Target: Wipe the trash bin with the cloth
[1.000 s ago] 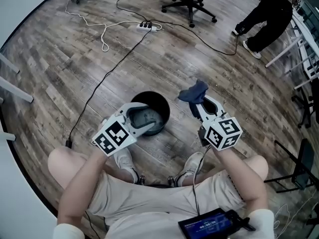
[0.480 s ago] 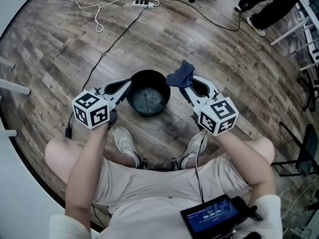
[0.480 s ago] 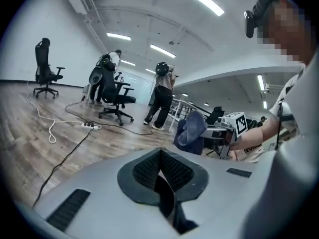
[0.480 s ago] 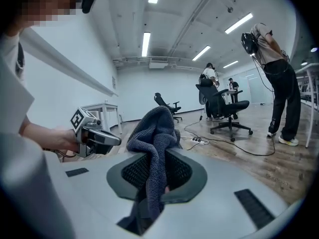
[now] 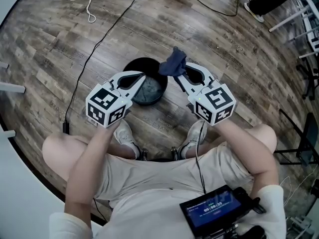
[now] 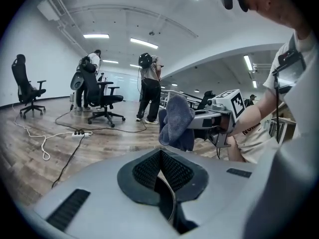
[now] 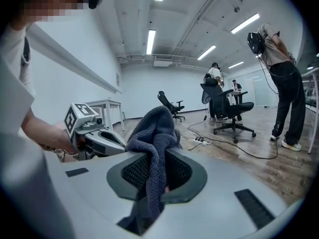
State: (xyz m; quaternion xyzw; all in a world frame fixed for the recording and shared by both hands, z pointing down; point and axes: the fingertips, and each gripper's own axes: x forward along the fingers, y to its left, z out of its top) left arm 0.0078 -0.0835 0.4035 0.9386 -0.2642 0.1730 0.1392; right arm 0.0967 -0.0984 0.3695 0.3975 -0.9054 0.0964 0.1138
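left gripper: the left gripper [image 5: 141, 76] has its jaws closed right up. its pads [image 6: 144, 171] meet on a thin curved edge that looks like the rim of the trash bin [image 5: 144, 60].
right gripper: the right gripper [image 5: 175, 75] is clamped on the cloth [image 5: 173, 63]. the cloth bunches out past the jaw tips and a tail of it hangs below them.
where the bin is: between the two grippers, at their tips. its near-left rim is under the left gripper's tips and its right rim is just beside the right gripper's tips.
where the cloth is: at the right gripper's tips, over the bin's right rim and across the bin from the left gripper. i cannot tell whether it touches the rim.
done so far: the cloth is in the grip, the bin looks steadied, and the cloth has been brought up to it.
left to do: by my reading the wiping itself, inner wall, rim and outside. nothing shows which parts are already clean.
bin's heading: the mouth opens upward, toward the head camera. the long axis runs from base to mouth, roughly upright. a slight tip toward the left gripper is possible but not certain.
cloth's heading: its long axis runs along the cleft of the right jaws, with the bunched end pointing away from the person.
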